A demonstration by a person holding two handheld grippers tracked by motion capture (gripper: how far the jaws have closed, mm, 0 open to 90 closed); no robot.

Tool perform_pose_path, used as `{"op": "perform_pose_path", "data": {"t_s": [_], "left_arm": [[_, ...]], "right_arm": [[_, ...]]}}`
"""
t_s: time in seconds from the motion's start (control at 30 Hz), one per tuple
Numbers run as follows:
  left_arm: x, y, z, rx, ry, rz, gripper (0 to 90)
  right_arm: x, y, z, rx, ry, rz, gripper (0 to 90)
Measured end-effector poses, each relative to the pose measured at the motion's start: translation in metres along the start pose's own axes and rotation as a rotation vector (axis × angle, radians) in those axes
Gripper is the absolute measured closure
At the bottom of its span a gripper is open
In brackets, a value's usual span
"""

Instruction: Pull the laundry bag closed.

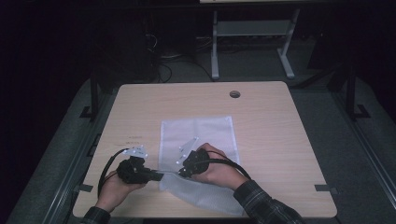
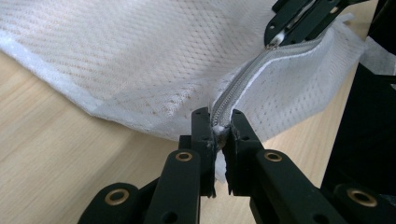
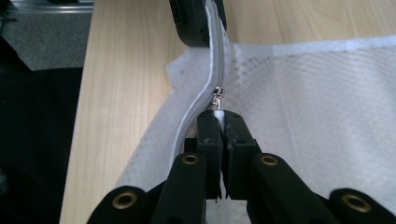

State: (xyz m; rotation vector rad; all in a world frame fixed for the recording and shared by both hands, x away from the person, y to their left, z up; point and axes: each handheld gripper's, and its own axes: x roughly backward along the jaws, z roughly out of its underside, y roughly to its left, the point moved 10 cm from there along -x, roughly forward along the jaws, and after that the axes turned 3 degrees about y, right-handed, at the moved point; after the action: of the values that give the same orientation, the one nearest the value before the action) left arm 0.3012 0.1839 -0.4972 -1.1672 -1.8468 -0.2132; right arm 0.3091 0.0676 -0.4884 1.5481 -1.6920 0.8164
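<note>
A white rectangular mesh bag is lying flat on the pale wooden table, just below the table's centre, with its near edge lifted at about 6 o'clock. A closed white zipper is running along that lifted edge.

The left gripper, held in the person's left hand, is reaching toward 3 o'clock and pinching the bag's near-left corner. In the left gripper view, its two black jaws are standing closed on the end of the zipper tape, with mesh bunching beside them.

The right gripper, held in the right hand, is pointing toward 9 o'clock and meeting the same edge just beside the left one. In the right gripper view, its jaws are closing tightly on a small tuft of white fabric, with the small silver zipper pull hanging just beyond the tips at 12 o'clock. Whether the pull itself is pinched, I cannot tell.

A round dark grommet hole is sitting near the table's far edge, at 12 o'clock.
</note>
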Motion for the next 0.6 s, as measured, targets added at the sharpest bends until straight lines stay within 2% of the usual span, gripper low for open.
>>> {"op": "perform_pose_path", "data": {"t_s": [0.6], "left_arm": [[0.0021, 0.0029, 0.0025, 0.014, -0.002, -0.003, 83.2]], "right_arm": [[0.006, -0.0006, 0.0095, -0.011, -0.01, 0.004, 86.6]]}}
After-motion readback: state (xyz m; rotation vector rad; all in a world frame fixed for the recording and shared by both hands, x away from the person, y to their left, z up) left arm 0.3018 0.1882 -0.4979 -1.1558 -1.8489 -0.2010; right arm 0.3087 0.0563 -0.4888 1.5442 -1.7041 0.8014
